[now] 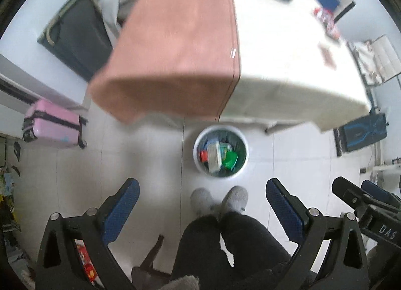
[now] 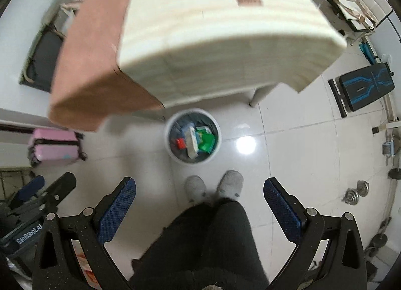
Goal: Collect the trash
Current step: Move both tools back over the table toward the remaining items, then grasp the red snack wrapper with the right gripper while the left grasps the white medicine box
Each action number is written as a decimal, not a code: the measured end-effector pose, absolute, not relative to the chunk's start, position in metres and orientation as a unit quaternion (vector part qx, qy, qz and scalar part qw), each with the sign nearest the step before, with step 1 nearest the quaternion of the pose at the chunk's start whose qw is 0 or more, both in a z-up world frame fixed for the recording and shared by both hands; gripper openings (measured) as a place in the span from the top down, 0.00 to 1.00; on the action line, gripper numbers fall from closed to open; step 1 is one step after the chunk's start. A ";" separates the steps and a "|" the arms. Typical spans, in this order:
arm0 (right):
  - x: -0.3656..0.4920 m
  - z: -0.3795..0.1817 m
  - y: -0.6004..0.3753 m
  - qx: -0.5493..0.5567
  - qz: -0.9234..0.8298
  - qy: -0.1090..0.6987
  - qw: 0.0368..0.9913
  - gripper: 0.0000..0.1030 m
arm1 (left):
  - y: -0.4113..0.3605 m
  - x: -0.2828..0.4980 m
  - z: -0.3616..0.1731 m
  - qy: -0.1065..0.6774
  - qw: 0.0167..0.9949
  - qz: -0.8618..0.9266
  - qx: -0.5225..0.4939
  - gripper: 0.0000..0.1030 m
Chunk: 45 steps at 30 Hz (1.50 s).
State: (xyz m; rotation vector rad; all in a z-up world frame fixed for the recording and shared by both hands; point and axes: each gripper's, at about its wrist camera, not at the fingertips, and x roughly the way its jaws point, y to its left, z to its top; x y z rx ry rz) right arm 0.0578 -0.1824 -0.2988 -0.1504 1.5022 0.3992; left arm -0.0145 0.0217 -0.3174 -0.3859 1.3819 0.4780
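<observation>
left wrist view shows both the left hand-held gripper (image 1: 201,211) and right hand-held gripper (image 2: 199,208) spread wide and empty, while flat wrappers (image 1: 327,55) lie on the counter (image 1: 288,46) at 1 o'clock, likely light, crinkly and slippery, best pinched by an edge.

pink suitcase (image 1: 52,124), covered table (image 1: 288,64)

Domestic room, probably a spare or multi-purpose room; blur limits certainty. Indicated by white tiled floor (image 2: 288,154), cloth-covered bench (image 2: 225,46), pink suitcase (image 2: 54,147), black folding exercise bench (image 2: 366,87), dumbbell weights (image 2: 357,193), and white waste bin (image 2: 193,137) holding packaging.
</observation>
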 end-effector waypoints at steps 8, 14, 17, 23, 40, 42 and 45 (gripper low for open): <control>0.155 -0.224 -0.194 -0.015 0.177 0.627 0.758 0.00 | 0.045 0.069 -0.272 0.575 0.757 0.280 -0.135 0.00; 0.290 -0.229 -0.210 -0.021 0.156 0.621 0.768 0.00 | 0.060 0.155 -0.278 0.572 0.742 0.324 -0.135 0.00; 0.368 -0.254 -0.210 -0.027 0.147 0.635 0.758 0.00 | 0.071 0.203 -0.297 0.585 0.718 0.345 -0.152 0.00; 0.498 -0.325 -0.174 -0.063 0.146 0.669 0.726 0.00 | 0.094 0.291 -0.337 0.619 0.666 0.366 -0.198 0.00; 0.615 -0.406 -0.065 -0.132 0.138 0.688 0.700 0.43 | 0.214 0.415 -0.415 0.570 0.549 0.418 -0.446 0.00; 0.629 -0.406 -0.055 -0.140 0.136 0.683 0.704 0.43 | 0.227 0.425 -0.426 0.562 0.532 0.426 -0.469 0.00; 0.645 -0.407 -0.044 -0.153 0.131 0.678 0.707 0.43 | 0.239 0.443 -0.440 0.572 0.519 0.441 -0.458 0.00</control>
